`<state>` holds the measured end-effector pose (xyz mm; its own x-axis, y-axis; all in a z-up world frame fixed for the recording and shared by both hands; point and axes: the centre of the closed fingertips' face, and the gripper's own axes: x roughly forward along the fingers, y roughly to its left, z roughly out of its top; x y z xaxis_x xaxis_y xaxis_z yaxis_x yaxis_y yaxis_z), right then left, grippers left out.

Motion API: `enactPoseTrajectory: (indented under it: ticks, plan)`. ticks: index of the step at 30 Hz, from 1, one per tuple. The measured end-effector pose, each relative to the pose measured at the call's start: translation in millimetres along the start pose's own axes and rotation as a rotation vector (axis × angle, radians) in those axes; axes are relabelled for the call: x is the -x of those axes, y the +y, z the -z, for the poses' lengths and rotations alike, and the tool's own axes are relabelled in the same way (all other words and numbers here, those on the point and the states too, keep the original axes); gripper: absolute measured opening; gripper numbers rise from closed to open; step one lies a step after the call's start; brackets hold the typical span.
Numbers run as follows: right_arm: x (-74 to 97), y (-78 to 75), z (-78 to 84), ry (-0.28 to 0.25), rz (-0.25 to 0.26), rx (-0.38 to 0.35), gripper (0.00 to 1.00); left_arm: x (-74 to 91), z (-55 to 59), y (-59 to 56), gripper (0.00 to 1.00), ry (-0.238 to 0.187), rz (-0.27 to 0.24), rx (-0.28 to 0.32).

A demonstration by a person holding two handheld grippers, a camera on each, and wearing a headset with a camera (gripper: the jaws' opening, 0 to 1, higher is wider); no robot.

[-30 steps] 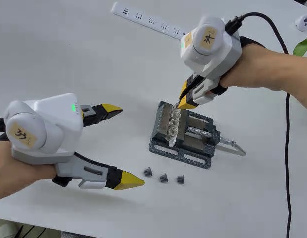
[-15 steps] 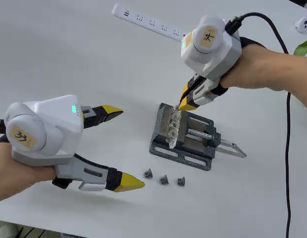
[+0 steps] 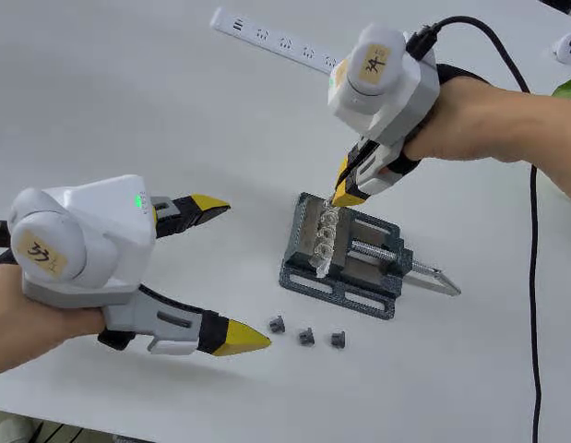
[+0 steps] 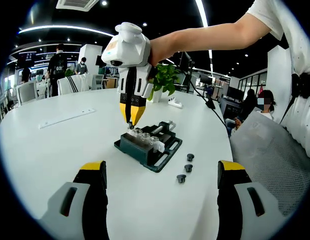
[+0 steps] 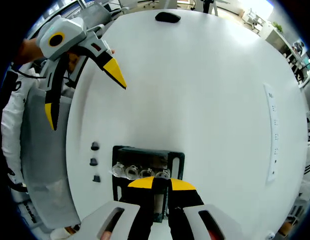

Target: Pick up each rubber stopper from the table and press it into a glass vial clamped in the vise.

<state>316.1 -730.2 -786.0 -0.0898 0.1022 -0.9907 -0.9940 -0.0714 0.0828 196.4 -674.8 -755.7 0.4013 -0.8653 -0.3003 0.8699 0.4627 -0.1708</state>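
Note:
A dark vise [image 3: 344, 261] stands mid-table and clamps a row of clear glass vials [image 3: 324, 231]. My right gripper [image 3: 345, 196] points down with its yellow tips shut together, right over the far vial; whether anything sits between the tips is hidden. Its own view has the shut tips [image 5: 155, 184] just above the vials [image 5: 139, 172]. Three small dark rubber stoppers [image 3: 306, 336] lie in a row in front of the vise. My left gripper [image 3: 231, 272] hovers wide open to their left, holding nothing. From the left gripper view, the vise [image 4: 147, 145], stoppers [image 4: 188, 168] and right gripper [image 4: 132, 114] lie ahead.
A white power strip [image 3: 276, 39] lies at the back of the table. A black cable [image 3: 531, 231] runs down the right side. The vise's screw handle [image 3: 434, 275] sticks out to the right. People and chairs [image 4: 24, 90] are in the background.
The right gripper's body has leaned slightly to the left and up, while its tips stay at the far vial. The left gripper has held still.

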Motion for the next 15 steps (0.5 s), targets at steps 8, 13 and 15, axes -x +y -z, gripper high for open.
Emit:
enactPoseTrajectory:
  ticks: [8, 13, 15]
  plan:
    - [-1.4, -1.4, -0.3, -0.002, 0.01, 0.005, 0.04, -1.9, -1.4, -1.6, 0.91, -0.001, 0.003, -0.002]
    - [-0.7, -0.6, 0.1, -0.006, 0.014, 0.032, 0.05, -2.1, -2.3, -2.5, 0.91, -0.003, 0.006, -0.003]
    - [-0.3, 0.1, 0.9, -0.011, 0.017, 0.037, 0.06, -1.5, -2.4, -1.9, 0.91, -0.001, 0.004, -0.003]
